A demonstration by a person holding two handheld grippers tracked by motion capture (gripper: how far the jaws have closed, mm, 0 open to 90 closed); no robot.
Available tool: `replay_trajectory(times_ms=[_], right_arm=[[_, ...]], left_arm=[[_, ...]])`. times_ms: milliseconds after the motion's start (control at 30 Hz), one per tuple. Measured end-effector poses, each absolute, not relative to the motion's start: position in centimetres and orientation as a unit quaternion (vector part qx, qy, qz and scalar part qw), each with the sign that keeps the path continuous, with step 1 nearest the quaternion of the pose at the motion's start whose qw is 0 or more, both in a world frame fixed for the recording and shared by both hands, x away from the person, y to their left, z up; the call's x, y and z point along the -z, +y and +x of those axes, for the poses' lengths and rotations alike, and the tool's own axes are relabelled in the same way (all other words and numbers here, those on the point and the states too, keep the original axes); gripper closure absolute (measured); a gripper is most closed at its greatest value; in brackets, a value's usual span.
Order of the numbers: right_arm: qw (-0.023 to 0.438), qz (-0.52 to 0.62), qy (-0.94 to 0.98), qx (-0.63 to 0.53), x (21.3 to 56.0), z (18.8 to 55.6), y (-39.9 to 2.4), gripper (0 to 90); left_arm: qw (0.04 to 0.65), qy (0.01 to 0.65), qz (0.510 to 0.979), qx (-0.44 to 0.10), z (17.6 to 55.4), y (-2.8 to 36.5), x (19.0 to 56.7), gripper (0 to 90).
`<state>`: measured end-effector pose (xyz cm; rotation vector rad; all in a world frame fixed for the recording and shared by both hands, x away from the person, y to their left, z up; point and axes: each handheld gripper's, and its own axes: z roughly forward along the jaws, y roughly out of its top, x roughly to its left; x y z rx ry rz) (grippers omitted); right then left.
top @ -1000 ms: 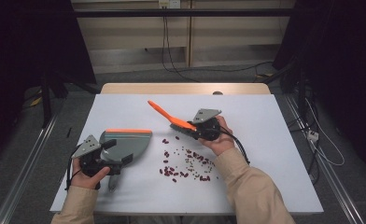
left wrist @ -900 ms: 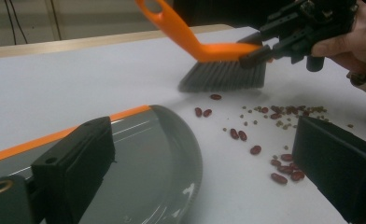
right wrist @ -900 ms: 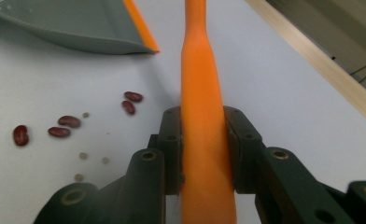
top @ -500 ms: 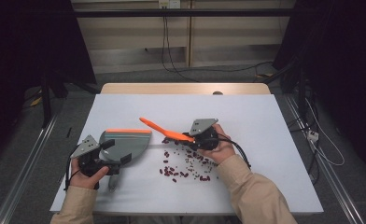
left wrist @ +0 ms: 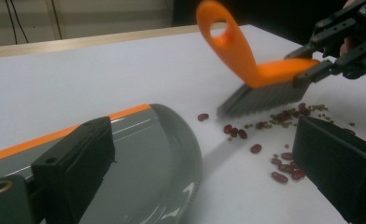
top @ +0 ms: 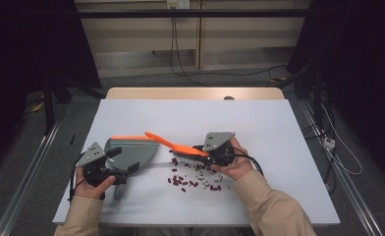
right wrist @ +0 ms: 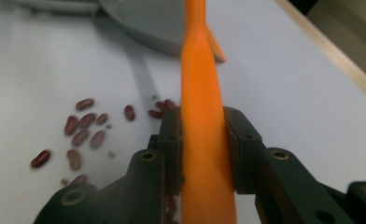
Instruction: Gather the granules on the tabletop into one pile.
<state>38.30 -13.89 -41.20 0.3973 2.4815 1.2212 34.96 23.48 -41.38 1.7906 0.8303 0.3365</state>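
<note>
On the white table point(top: 259, 123), toward 6 o'clock from centre, red kidney beans point(top: 193, 176) and smaller greenish grains were seen scattered loose between both grippers. An orange hand brush point(top: 173, 144) was held over them, dark bristles at the 12 o'clock edge of the pile, handle loop pointing toward 10 o'clock. A grey dustpan point(top: 131, 151) with an orange rim strip lay at 9 o'clock of the beans, just beside them.

Brush was judged light and stiff, smooth plastic, likely slippery; best taken at the flat back above the bristles, as was done. Beans were judged hard, light, prone to rolling and skittering. Dustpan judged light, apt to slide unless pinned.

Right gripper point(right wrist: 202, 135) was seen pressed tight on the brush back, jaws touching both sides of the orange plastic. Left gripper point(left wrist: 204, 154) was spread wide in its own view, one jaw over the pan, the other over bare table; whether the pan handle was pinched could not be told.
</note>
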Motion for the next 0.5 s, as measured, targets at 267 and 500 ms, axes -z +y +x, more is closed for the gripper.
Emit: replay_trajectory(times_ms=[267,500], right_arm=[[0.197,0.154,0.869,-0.427,41.4,41.3,-12.9,71.5],[0.183,0.126,0.882,-0.415,42.4,41.7,-11.3,71.5]], left_arm=[[0.537,0.351,0.754,-0.141,35.1,23.6,41.5,5.7],[0.54,0.352,0.751,-0.14,35.1,24.0,41.5,5.7]])
